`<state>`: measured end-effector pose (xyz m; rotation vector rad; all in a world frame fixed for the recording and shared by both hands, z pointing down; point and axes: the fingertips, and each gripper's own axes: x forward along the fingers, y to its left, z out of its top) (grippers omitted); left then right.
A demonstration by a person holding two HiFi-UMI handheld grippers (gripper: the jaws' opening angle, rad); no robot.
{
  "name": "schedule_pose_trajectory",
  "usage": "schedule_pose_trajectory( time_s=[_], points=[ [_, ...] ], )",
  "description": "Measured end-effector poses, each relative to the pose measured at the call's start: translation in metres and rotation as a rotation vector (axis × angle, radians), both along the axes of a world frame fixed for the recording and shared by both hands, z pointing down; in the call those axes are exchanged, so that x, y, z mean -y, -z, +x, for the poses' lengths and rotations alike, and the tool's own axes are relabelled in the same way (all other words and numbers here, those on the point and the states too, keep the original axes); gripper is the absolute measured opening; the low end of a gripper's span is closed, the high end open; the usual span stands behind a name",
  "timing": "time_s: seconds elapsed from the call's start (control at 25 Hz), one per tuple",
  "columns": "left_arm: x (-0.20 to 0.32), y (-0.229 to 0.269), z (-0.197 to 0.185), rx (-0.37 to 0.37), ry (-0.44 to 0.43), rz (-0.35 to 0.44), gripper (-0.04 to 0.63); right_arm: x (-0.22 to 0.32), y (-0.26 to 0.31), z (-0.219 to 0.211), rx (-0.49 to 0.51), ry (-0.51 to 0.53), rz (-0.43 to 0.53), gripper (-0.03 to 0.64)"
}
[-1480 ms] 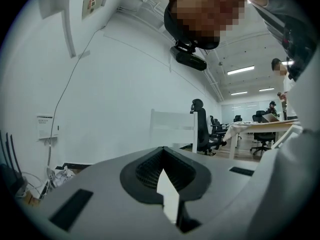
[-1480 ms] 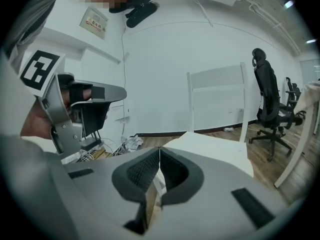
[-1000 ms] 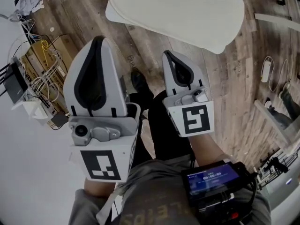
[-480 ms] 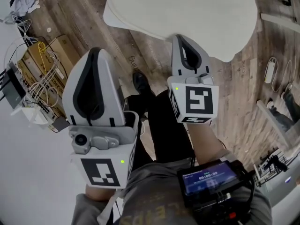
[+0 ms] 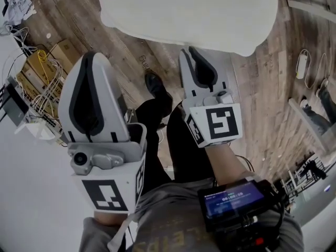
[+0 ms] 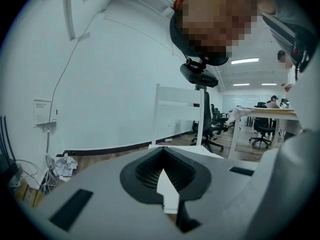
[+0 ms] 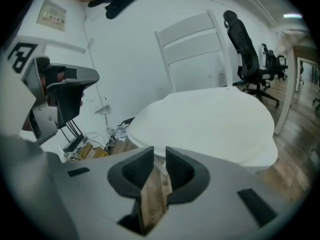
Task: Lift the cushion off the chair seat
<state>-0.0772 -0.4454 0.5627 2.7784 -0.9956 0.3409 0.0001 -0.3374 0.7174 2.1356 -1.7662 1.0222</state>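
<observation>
- Wooden floor [image 5: 131, 56], white wall, white chair [image 7: 195, 39] ahead of the person; cables and boxes [image 5: 37, 72] by the wall on the left.
- Cushion [image 5: 189, 9] lies flat on the chair seat below the backrest slats. Not lifted, no corner raised.
- Right gripper [image 5: 188, 51] points down at the cushion's near edge, close but not touching it.
- Its fingers [image 7: 180, 169] have just been opening. They now stand a narrow gap apart, with nothing between them and only floor showing through.
- Left gripper [image 5: 90, 62] hangs further back and to the left, well short of the cushion.
- Left fingers [image 6: 150, 169] are pressed together at the tips and hold nothing.
- Progress, my call: approach only, nothing grasped. Left to do: spread wider, reach the edge, pinch it, and raise the cushion clear of the seat.
- The left gripper likely needs to open and come in too.
</observation>
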Motion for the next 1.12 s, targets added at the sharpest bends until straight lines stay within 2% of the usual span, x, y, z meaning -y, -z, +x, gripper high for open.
schedule_pose_trajectory(
  time_s=[0.12,0.24,0.4,0.56,0.64,0.72,0.76,1.12],
  points=[
    [-0.004,-0.006,0.002,0.017,-0.002,-0.016,0.006,-0.004,-0.007,-0.018,0.158,-0.009,0.008,0.144],
    [-0.011,-0.013,0.006,0.031,-0.023,-0.032,0.006,-0.007,-0.017,-0.015,0.336,-0.126,0.056,0.201],
    [-0.012,-0.018,0.010,0.041,-0.053,-0.015,0.006,-0.001,-0.023,0.003,0.564,-0.330,0.203,0.255],
    [-0.007,-0.024,0.010,0.051,-0.050,-0.007,0.006,0.006,-0.023,0.017,0.703,-0.465,0.362,0.256],
    [-0.006,-0.026,0.007,0.060,-0.045,-0.009,0.006,0.004,-0.026,0.020,0.725,-0.510,0.376,0.203],
    [-0.007,-0.026,0.004,0.066,-0.037,-0.015,0.006,0.002,-0.026,0.022,0.709,-0.527,0.362,0.099],
    [-0.007,-0.024,0.004,0.067,-0.034,-0.016,0.006,0.001,-0.024,0.024,0.699,-0.526,0.358,0.082],
    [-0.014,0.002,0.001,0.053,-0.010,-0.015,0.006,-0.001,0.001,0.034,0.662,-0.512,0.368,0.025]
  ],
)
